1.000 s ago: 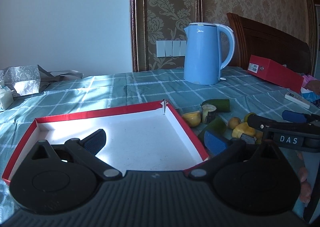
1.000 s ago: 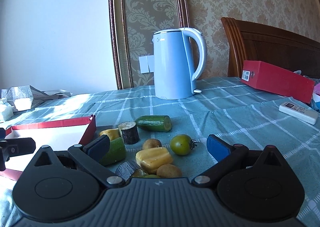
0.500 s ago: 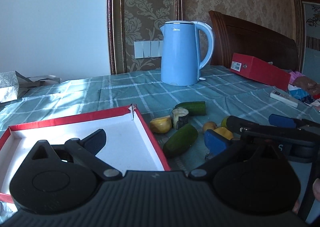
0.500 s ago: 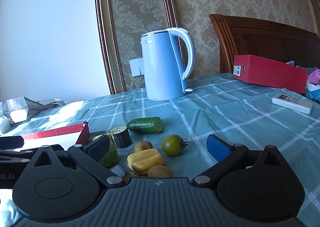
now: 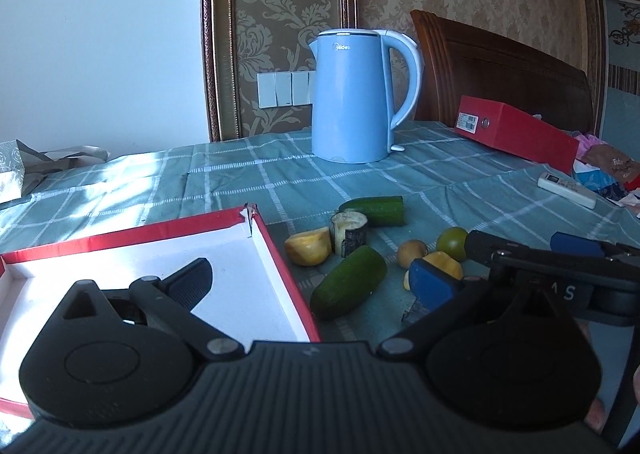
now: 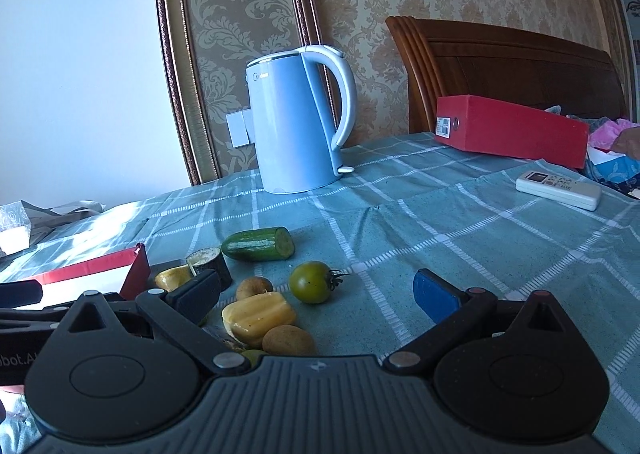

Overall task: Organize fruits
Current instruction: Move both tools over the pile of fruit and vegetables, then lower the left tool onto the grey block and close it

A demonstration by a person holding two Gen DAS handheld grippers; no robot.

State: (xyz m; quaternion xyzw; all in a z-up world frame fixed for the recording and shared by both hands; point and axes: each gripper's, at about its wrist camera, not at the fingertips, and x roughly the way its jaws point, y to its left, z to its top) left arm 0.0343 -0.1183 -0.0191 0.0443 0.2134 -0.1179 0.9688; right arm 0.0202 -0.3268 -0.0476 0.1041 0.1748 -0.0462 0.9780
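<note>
Cut fruit pieces lie on the teal checked cloth beside a red-rimmed white tray. In the left wrist view they include a cucumber half, a dark-skinned chunk, a yellow wedge and a long green piece. My left gripper is open, straddling the tray's right wall, with nothing between its fingers. My right gripper is open and low over a green tomato, a yellow piece and two small brown fruits. It holds nothing.
A blue kettle stands at the back of the table. A red box and a white remote lie at the right. A silver paper bag sits far left. A wooden headboard rises behind.
Both views have swung right. The tray slid left in the left wrist view and the fruit came between the left fingers' span. The right gripper tilted and closed in on the fruit.
</note>
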